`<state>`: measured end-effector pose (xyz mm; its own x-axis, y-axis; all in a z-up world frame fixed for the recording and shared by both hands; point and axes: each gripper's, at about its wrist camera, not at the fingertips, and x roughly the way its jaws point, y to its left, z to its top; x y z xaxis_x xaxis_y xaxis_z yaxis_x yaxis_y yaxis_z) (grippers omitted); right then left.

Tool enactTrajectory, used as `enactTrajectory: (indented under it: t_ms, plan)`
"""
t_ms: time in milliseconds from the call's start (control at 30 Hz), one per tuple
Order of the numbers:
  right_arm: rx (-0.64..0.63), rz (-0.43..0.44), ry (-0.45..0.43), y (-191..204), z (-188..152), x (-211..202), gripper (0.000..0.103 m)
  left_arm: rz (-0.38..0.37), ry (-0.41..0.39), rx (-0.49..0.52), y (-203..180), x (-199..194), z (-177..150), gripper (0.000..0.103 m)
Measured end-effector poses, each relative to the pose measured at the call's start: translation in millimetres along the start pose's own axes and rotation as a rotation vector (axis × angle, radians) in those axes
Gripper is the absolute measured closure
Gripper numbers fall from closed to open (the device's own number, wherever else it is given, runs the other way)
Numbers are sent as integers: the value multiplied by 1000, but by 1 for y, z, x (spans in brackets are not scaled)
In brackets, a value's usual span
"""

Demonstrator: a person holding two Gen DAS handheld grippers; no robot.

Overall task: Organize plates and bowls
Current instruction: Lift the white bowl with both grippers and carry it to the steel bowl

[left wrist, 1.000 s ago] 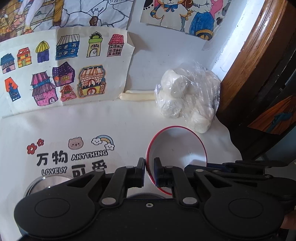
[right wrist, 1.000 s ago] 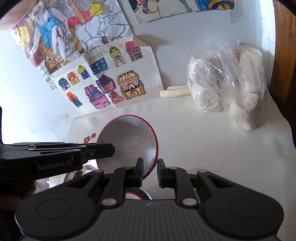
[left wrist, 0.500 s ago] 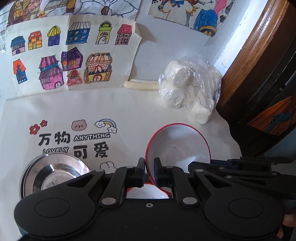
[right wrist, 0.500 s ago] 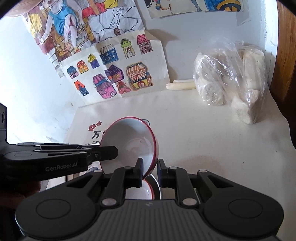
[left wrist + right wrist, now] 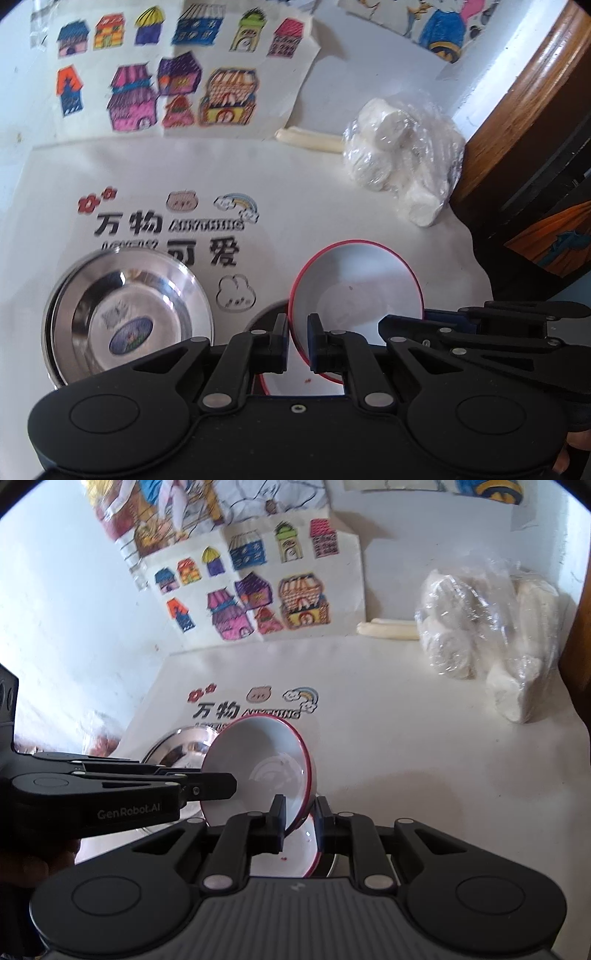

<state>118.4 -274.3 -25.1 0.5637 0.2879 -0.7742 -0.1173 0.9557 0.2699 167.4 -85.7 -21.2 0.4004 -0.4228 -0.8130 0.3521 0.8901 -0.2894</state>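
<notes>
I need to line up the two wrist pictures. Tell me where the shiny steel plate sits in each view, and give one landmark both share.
Left wrist: steel plate lies lower left, fully in view on the cloth.
Right wrist: steel plate is left of centre, mostly hidden behind the held red-rimmed bowl.
Shared landmark: the houses drawing on the wall.

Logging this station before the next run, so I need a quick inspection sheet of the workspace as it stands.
Surface: white printed cloth, wrinkled at its right edge.
Job's things: red-rimmed white bowl tilted, held off the cloth; second red-rimmed bowl beneath it; steel plate flat on the cloth, left.
Clutter: plastic bag of white lumps; pale stick by the wall.
Grippers: left gripper and right gripper each have jaws closed on the tilted bowl's rim.
Cables: nothing seen.
Surroundings: coloured house drawings on the wall; wooden frame, right.
</notes>
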Motion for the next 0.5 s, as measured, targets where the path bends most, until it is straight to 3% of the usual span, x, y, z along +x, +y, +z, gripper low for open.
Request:
enactTrajectory:
  t_ms: [500]
  plan:
    - [-38, 18, 57, 8, -2, 11, 85, 16, 42, -44, 9, 5, -13, 93]
